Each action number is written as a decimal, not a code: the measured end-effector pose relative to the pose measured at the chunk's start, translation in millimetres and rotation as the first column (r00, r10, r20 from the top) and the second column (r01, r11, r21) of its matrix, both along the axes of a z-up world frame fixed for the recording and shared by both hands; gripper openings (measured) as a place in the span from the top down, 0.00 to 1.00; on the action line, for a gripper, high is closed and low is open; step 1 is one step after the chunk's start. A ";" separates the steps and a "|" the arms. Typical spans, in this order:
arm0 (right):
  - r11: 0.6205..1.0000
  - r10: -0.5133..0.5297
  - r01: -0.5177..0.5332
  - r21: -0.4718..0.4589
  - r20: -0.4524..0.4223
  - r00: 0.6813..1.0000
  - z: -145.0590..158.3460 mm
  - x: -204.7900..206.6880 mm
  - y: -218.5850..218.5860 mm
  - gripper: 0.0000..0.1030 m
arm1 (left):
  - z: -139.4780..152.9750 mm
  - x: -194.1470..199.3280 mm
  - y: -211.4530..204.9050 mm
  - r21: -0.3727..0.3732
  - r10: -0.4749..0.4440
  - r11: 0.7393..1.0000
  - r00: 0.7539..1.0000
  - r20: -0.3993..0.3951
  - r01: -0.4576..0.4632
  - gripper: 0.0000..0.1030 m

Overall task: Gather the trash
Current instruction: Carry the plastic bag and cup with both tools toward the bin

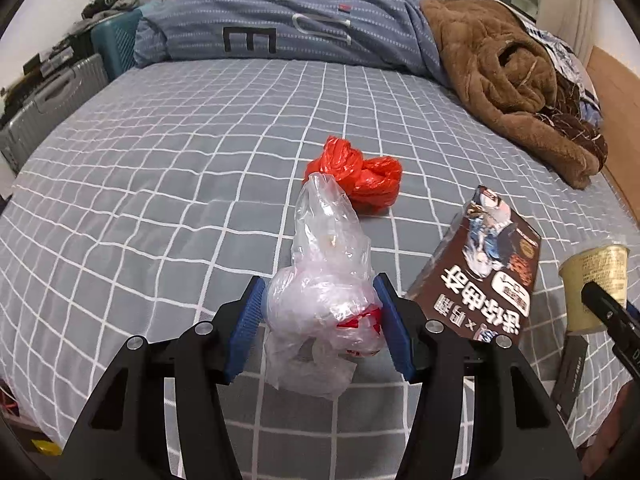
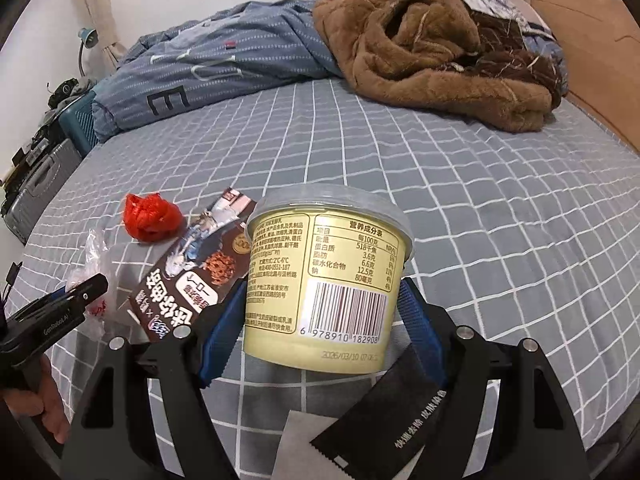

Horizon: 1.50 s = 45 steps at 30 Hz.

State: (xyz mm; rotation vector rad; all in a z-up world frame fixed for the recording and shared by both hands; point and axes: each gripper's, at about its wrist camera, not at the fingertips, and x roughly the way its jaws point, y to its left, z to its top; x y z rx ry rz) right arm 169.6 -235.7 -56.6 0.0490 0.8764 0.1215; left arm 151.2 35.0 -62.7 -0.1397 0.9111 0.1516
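on the bed, trash: four loose pieces near the front edge of the checked sheet (image 1: 160,184), plus a dark sachet.
clear bag (image 1: 324,300): crumpled film with some red print, between the blue pads of the left gripper (image 1: 320,328); pads press its bunched lower half, so it is pinched; the top stands up free.
bag handling: probably very light, soft, slippery; it gives under the pads, so hold the thick wad, not a single loose layer.
cup (image 2: 324,280): pale yellow tub with clear lid and barcode, upright, between the pads of the right gripper (image 2: 320,328); pads touch both sides of its lower wall, clamped on it.
cup handling: looks like thin plastic, light, smooth; the wall tapers downward, so it may slip if squeezed low; too hard a squeeze could dent it. whether anything is inside, cannot tell.
box (image 1: 480,276): brown snack carton, tilted, just beside the cup and the bag; stiff card, best taken across its flat faces.
red bag (image 1: 356,180): knotted ball lying behind the clear bag, untouched; soft, easy to pinch anywhere.
sachet (image 2: 384,412): black, flat, under the right gripper; thin, hard to pick off cloth.
far side: blue quilt (image 1: 280,28) and brown blanket (image 2: 420,48), well apart.
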 end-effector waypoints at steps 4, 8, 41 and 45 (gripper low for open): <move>1.000 -0.005 0.005 0.000 0.024 1.000 11.9 -8.4 -1.1 0.30 | 7.9 -11.9 -3.6 0.016 -0.011 1.000 1.000 0.005 0.011 0.47; 1.000 -0.008 0.008 0.018 0.034 0.999 20.7 -21.9 -3.9 0.30 | 16.2 -26.8 -4.0 -0.008 -0.015 1.000 1.000 0.012 0.015 0.47; 1.000 0.012 -0.012 0.001 0.076 0.997 47.2 -102.5 -6.8 0.30 | 43.3 -117.3 -46.5 -0.006 -0.075 0.997 0.994 0.079 0.075 0.47; 1.000 0.016 -0.016 -0.009 0.084 0.996 50.8 -110.5 -7.3 0.30 | 46.4 -126.7 -51.3 0.008 -0.089 0.996 0.993 0.082 0.088 0.47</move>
